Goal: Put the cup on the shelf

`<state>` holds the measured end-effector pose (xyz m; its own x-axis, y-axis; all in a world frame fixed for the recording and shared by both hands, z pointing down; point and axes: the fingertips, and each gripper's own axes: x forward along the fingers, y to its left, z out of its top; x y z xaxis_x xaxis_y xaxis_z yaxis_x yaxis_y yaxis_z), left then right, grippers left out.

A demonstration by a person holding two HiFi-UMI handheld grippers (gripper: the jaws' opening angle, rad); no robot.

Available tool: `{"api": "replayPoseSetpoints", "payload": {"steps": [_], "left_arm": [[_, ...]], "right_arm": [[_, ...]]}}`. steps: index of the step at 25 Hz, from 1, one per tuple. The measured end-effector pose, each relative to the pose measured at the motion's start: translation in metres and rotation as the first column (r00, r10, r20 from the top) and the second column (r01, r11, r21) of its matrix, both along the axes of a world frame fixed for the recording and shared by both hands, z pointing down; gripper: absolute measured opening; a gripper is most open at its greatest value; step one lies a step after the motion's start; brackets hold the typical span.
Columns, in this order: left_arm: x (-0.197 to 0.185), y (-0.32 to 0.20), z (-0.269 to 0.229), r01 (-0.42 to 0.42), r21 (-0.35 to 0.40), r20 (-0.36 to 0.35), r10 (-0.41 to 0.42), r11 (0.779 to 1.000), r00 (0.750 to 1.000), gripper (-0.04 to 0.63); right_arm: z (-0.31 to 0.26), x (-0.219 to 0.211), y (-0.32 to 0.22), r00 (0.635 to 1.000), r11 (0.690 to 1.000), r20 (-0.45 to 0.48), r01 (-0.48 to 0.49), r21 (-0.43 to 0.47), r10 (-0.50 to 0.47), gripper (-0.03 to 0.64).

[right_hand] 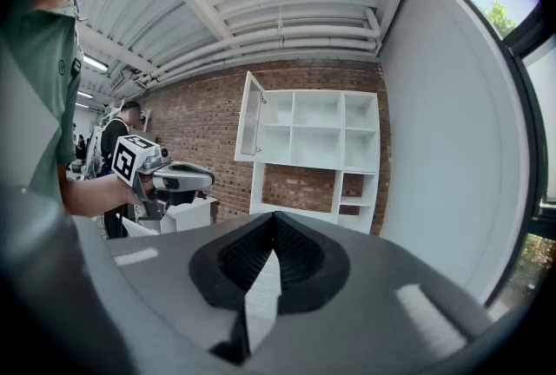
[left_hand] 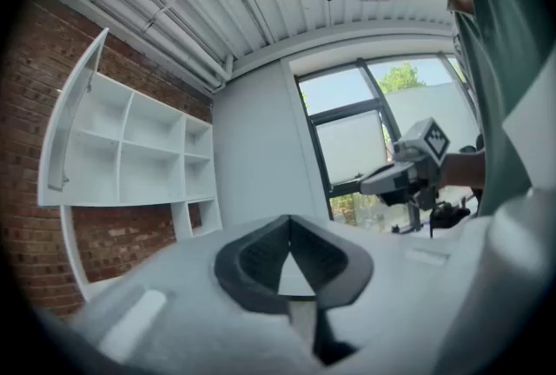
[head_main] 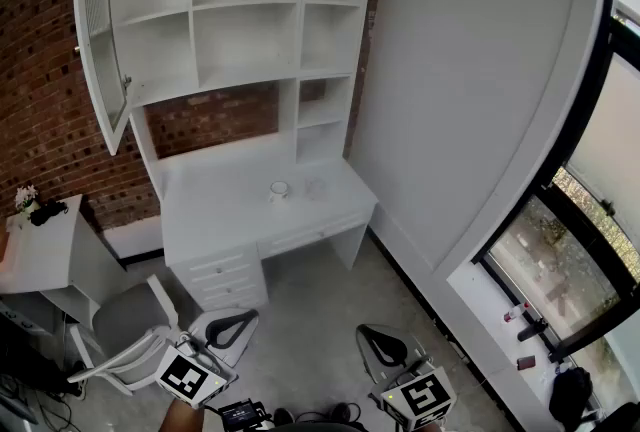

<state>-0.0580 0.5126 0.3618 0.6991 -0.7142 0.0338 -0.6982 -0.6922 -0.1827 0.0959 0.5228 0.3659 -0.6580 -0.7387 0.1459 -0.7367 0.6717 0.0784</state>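
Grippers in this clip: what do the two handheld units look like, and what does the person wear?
Both match: the left gripper and right gripper have pale grey bodies, black ribbed pads, and a white cube with black square markers. The person wears a green shirt.

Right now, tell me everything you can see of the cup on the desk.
The cup is small and white, perhaps ceramic, though it is too far off for finer detail. It stands upright with its open mouth up, on the top of the white desk, near the middle and below the shelf. Only the desk touches it.
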Motion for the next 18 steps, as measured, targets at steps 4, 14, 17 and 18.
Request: {"api": "replayPoseSetpoints", "payload": {"steps": [4,14,17,18], "left_arm": [[-0.009,0.0,0.001,-0.01,0.008,0.003,0.01,1.0,1.0,0.002],[-0.036,-0.011,0.007,-0.014,0.009,0.017,0.014,1.0,1.0,0.002],[-0.039,-0.014,0.011,-0.021,0.002,0.019,0.021,1.0,1.0,0.002],[-0.039,-0.015,0.01,-0.025,0.004,0.015,0.025,1.0,1.0,0.002]], "right_arm": [[0.001,-0.009,0.001,1.0,1.0,-0.005,-0.007,-0.001,0.007,0.005],[0.004,-0.029,-0.008,1.0,0.999,0.002,-0.031,-0.018,0.031,0.006],[0.004,-0.032,-0.011,0.999,0.999,0.031,-0.033,-0.02,0.033,0.008],[0.005,-0.031,-0.014,0.999,0.999,0.037,-0.036,-0.017,0.036,0.006]]}}
